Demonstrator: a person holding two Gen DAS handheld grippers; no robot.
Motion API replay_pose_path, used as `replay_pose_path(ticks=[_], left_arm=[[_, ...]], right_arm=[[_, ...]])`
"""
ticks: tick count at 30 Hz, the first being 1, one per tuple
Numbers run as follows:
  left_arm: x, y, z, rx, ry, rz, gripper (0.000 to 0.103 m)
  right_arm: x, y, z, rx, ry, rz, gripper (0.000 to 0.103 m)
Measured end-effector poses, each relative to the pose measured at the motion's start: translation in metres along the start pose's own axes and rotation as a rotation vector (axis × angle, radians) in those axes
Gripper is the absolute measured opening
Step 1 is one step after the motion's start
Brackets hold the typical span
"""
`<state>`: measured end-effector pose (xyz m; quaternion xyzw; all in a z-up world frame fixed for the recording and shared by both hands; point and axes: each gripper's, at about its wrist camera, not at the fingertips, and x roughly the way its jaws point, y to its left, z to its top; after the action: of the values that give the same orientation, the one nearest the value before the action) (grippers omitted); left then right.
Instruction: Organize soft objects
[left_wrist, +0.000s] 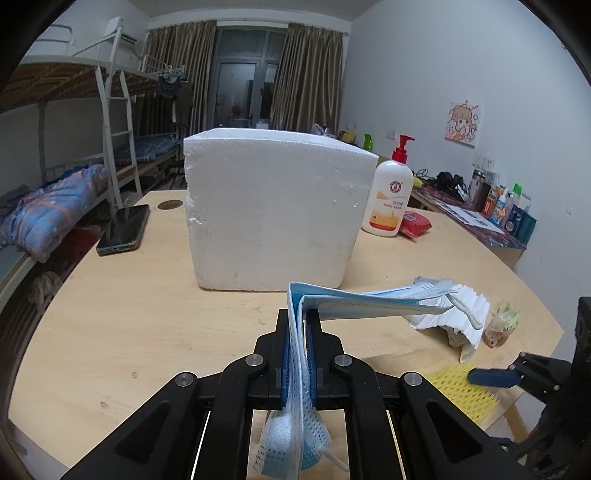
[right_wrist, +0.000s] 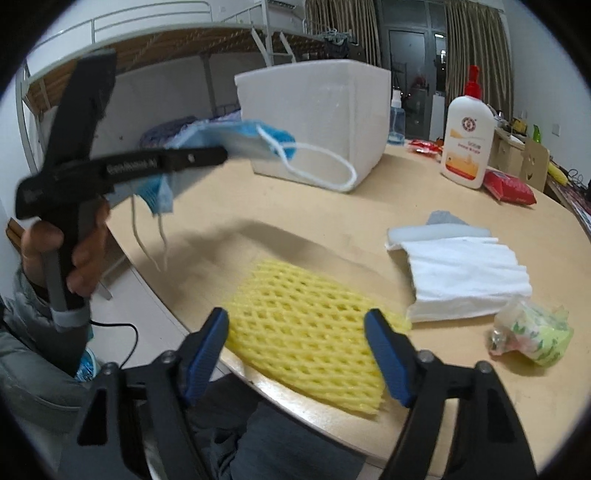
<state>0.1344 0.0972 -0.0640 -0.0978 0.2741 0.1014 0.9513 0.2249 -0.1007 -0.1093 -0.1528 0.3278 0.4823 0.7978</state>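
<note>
Left gripper (left_wrist: 297, 325): jaws are clamped on a blue mask (left_wrist: 364, 301), which is held above the bench (left_wrist: 147, 314); one part juts to the right, the rest hangs behind the jaws.
Right gripper (right_wrist: 297, 354): jaws are spread wide with nothing pressed between them; the yellow foam net (right_wrist: 306, 332) is seen lying between them on the bench edge.
Foam box (left_wrist: 273, 210): is set mid-bench, beyond the mask.
White cloth (right_wrist: 465, 280): is laid folded, right of the net.
Lotion bottle (right_wrist: 467, 142): is stood upright beside the box.
</note>
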Motion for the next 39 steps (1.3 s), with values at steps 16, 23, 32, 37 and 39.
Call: replay_pose_path(ticks=[16, 23, 32, 37, 39], left_arm=[[-0.013, 0.003, -0.003, -0.014, -0.027, -0.006, 0.008], [-0.019, 0.005, -0.003, -0.022, -0.045, -0.004, 0.008], [-0.037, 0.008, 0.003, -0.026, -0.099, 0.018, 0.008], [-0.052, 0.009, 0.010, -0.026, -0.149, 0.055, 0.008], [-0.056, 0.011, 0.014, -0.030, -0.162, 0.068, 0.008]], right_arm=[[0.015, 0.010, 0.003, -0.072, 0.070, -0.059, 0.025], [0.003, 0.011, 0.011, -0.027, -0.007, -0.021, 0.010], [-0.024, -0.006, 0.031, 0.063, -0.150, -0.015, 0.010], [-0.034, -0.013, 0.039, 0.074, -0.204, -0.019, 0.010], [-0.040, -0.014, 0.042, 0.076, -0.225, -0.023, 0.010]])
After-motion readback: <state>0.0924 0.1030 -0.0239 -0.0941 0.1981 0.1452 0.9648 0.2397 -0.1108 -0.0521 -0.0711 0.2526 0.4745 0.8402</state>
